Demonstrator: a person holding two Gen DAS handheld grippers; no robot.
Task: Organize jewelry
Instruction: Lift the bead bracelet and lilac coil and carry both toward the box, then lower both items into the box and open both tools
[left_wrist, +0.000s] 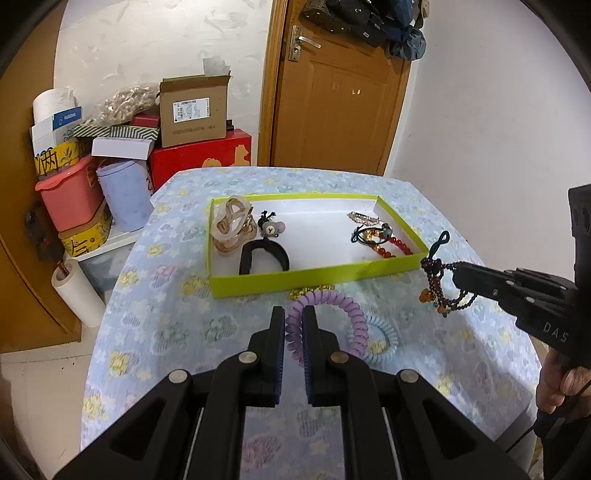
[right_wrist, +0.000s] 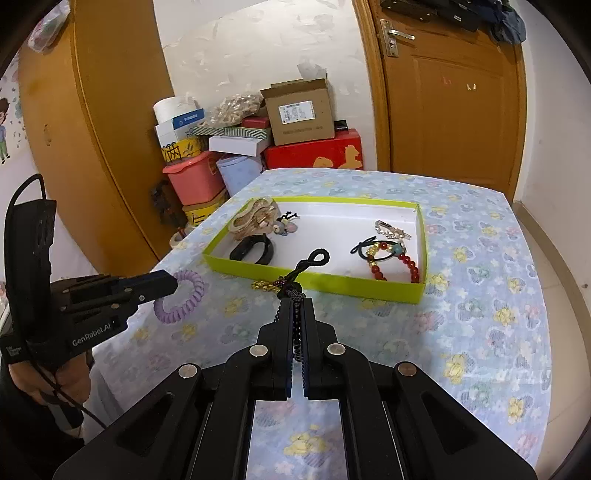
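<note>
A lime-green tray (left_wrist: 295, 275) (right_wrist: 314, 278) sits on the flowered tablecloth and holds hair clips, a black band (left_wrist: 264, 254) and a red bead bracelet (left_wrist: 397, 248). My left gripper (left_wrist: 293, 314) is shut on a purple coil hair tie (left_wrist: 343, 304), also seen in the right wrist view (right_wrist: 181, 299). A light-blue coil tie (left_wrist: 388, 343) lies beside it. My right gripper (right_wrist: 297, 308) (left_wrist: 456, 275) is shut on a dark beaded bracelet (left_wrist: 436, 284) with a black cord loop (right_wrist: 317, 258), held above the cloth near the tray's front right corner.
A gold bead piece (right_wrist: 264, 285) lies on the cloth just before the tray's near wall. Boxes, a pink bin (left_wrist: 70, 199) and paper rolls are stacked left of the table. A wooden door (left_wrist: 332, 92) stands behind the table.
</note>
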